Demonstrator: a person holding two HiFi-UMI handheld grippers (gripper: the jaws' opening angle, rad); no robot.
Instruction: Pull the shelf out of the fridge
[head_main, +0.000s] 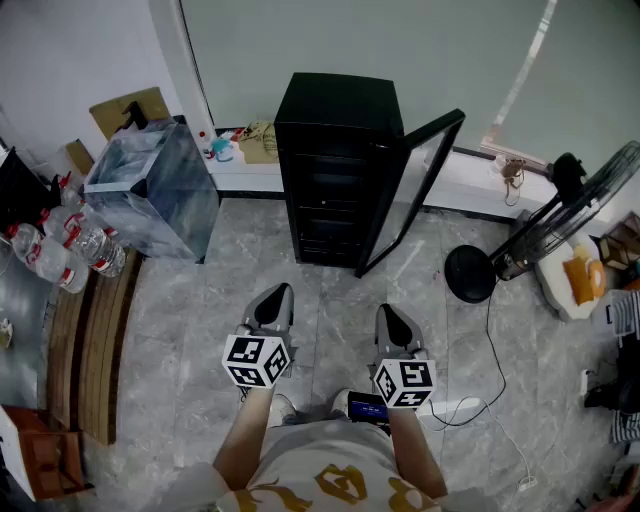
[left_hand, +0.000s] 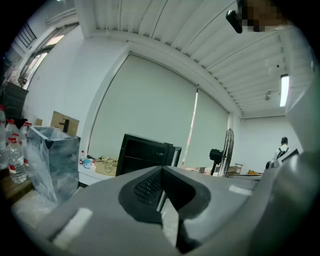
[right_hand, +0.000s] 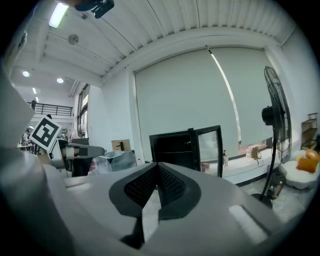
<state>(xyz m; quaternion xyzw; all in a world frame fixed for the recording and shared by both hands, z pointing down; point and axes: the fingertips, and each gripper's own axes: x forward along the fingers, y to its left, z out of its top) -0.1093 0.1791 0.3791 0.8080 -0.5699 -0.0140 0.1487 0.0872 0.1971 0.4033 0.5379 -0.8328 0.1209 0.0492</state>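
A small black fridge (head_main: 325, 150) stands on the grey floor ahead of me, its glass door (head_main: 412, 188) swung open to the right. Dark shelves (head_main: 325, 200) show inside the open front, all pushed in. My left gripper (head_main: 279, 293) and right gripper (head_main: 389, 312) are held side by side well short of the fridge, both shut with nothing between the jaws. In the left gripper view the fridge (left_hand: 145, 155) sits beyond the shut gripper (left_hand: 161, 171). The right gripper view shows the fridge (right_hand: 172, 148) and its door (right_hand: 210, 146) past the shut gripper (right_hand: 157, 167).
A clear plastic bin (head_main: 155, 190) stands left of the fridge, with water bottles (head_main: 65, 250) and a wooden bench (head_main: 95, 330) further left. A floor fan (head_main: 570, 215) with its round base (head_main: 470, 272) and a cable (head_main: 490, 340) is at the right. A low white ledge (head_main: 240, 172) runs behind.
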